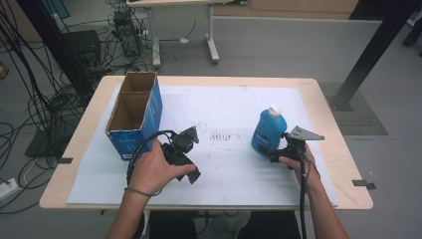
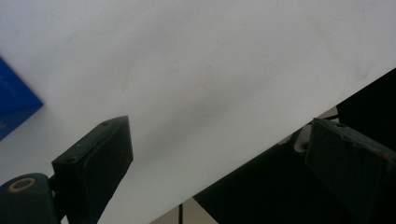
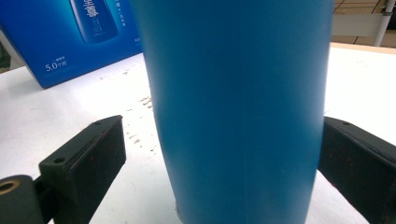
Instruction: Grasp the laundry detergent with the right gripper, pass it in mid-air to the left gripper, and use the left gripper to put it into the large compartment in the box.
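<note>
blue bottle (image 3: 238, 107) with a white cap stands upright on the white sheet (image 1: 234, 164), between the spread jaws of the right gripper (image 3: 219, 154); a gap shows at one jaw. left gripper (image 2: 219, 154) open over bare sheet. blue box (image 3: 70, 37) reads "5.0".

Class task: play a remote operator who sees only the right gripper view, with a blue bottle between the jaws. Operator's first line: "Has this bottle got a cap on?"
Observer: Yes, the blue bottle stands upright with a white cap on top.
Operator: Where is my other gripper?
Observer: The left gripper lies low over the white mat, near the box.
Operator: Is that box open?
Observer: Yes, the blue cardboard box is open-topped, with two compartments.
</note>
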Action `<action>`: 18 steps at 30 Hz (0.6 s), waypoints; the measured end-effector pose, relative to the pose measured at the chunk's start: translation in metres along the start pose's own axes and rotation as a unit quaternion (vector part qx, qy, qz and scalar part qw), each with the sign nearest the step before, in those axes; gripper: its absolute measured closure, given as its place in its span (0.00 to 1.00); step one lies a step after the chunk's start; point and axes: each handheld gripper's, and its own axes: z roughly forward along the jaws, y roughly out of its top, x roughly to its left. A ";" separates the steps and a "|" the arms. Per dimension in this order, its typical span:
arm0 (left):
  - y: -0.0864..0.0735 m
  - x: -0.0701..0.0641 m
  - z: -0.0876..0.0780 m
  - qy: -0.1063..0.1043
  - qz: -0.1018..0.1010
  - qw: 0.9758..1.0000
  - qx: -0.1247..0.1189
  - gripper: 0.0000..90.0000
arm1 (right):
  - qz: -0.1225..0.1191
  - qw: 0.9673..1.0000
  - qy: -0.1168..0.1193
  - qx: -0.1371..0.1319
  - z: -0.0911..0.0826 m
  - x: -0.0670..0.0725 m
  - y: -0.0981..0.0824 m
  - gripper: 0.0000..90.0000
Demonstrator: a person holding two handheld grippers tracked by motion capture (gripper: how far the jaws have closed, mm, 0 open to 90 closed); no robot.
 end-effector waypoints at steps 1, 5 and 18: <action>0.000 0.000 0.000 0.000 0.001 1.000 0.001 0.09 | 0.000 1.000 0.000 0.000 0.000 0.000 0.000 0.04; 0.000 0.000 0.000 0.000 0.000 1.000 0.000 0.09 | 0.001 1.000 0.001 0.001 0.001 0.001 0.000 0.04; -0.001 0.001 0.001 0.000 0.000 1.000 0.001 0.09 | 0.001 1.000 0.000 0.001 0.001 0.001 0.000 0.04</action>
